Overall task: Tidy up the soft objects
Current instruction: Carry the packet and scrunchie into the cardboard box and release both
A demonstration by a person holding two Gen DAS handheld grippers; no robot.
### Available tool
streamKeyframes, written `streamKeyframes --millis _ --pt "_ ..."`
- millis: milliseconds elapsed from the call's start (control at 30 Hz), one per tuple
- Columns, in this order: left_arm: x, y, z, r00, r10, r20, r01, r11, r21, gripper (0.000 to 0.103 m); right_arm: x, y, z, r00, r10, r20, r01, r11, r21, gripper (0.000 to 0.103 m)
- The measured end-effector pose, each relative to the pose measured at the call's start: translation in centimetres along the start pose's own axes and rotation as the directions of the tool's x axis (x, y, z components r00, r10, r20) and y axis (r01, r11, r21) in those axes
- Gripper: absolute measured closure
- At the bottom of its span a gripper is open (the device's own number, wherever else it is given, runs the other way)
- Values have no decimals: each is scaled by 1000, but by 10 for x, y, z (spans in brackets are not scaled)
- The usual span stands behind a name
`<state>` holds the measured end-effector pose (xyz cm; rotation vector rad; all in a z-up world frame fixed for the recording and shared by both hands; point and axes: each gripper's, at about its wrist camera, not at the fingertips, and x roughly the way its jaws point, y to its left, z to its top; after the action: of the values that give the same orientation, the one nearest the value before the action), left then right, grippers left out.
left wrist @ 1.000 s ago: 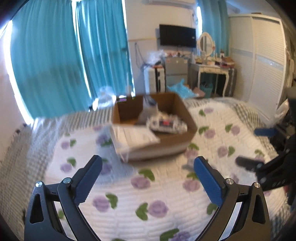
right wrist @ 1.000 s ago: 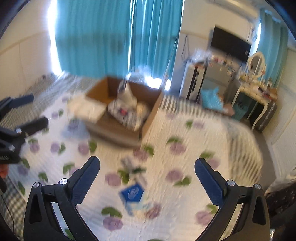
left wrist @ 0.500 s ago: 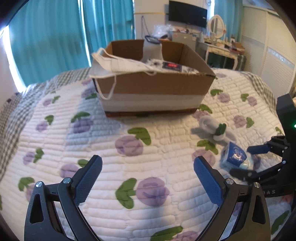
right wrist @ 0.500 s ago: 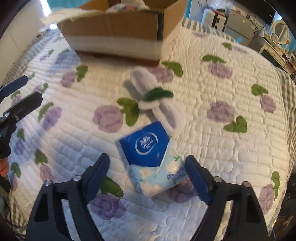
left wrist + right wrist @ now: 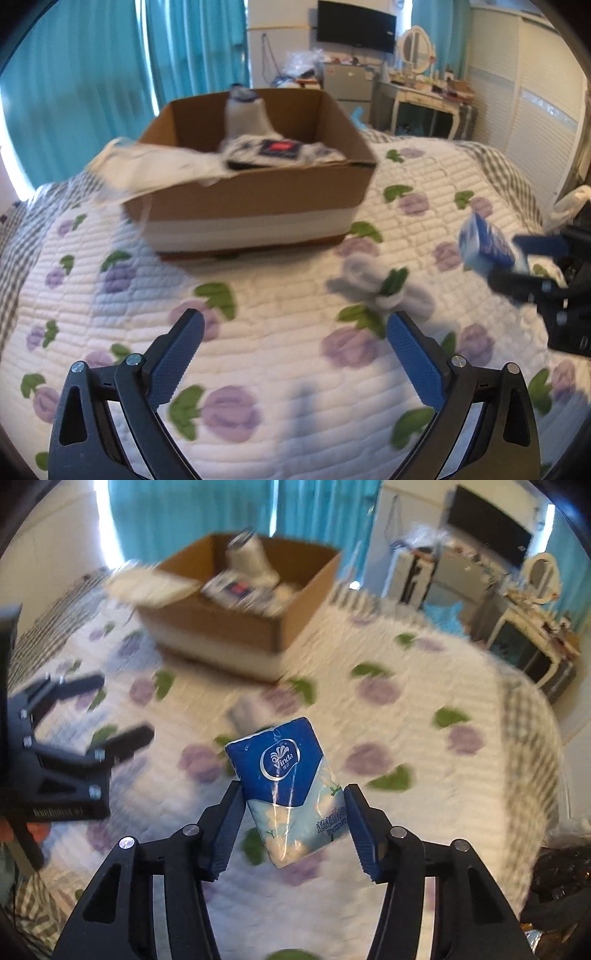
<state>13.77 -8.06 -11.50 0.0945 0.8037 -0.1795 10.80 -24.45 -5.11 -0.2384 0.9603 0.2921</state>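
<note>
Blurred bed (image 5: 424, 709), right gripper (image 5: 293, 814) clamping tissue pack (image 5: 288, 786)

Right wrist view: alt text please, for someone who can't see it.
The right gripper holds a blue tissue pack clear of a floral quilt. Beyond sits an open cardboard box holding soft items; the left gripper, open, shows at the left edge.

Bare quilt (image 5: 288, 369) lies open ahead of left tool (image 5: 295, 354). Socks (image 5: 384, 288) sit between right tool (image 5: 291, 812) and box (image 5: 251, 199). Box top open; cloth (image 5: 155, 170) overhangs its left rim.
</note>
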Motion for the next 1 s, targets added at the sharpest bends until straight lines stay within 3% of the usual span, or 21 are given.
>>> streamKeyframes --millis 267,467,533,600,633,700,900,1000 --pt "34 -42 22 999 -38 -31 38 999 2 4 3 -42 23 995 -85 48 84 996 16 49" --pt "82 -64 21 987 -90 -132 87 996 -29 7 23 -60 21 996 -79 45 77 996 43 49" --pt "96 -67 17 979 -109 -171 103 994 -41 21 28 -65 19 996 -73 44 70 996 57 49" --pt "102 -67 14 977 -121 -178 111 992 -63 28 31 -69 18 997 -68 47 65 996 66 49" --pt "102 -68 14 978 -122 -170 115 992 -55 40 32 -70 18 997 -67 49 63 995 72 49" --pt "97 -71 14 979 -130 -160 128 992 -23 52 33 -72 19 997 -63 53 59 995 79 49" --pt "70 -53 14 976 -166 -141 164 986 -27 71 20 -65 19 996 -64 69 58 995 82 49" --pt "44 -38 16 981 -159 -115 158 987 -15 72 5 -56 20 994 -70 85 64 995 74 49"
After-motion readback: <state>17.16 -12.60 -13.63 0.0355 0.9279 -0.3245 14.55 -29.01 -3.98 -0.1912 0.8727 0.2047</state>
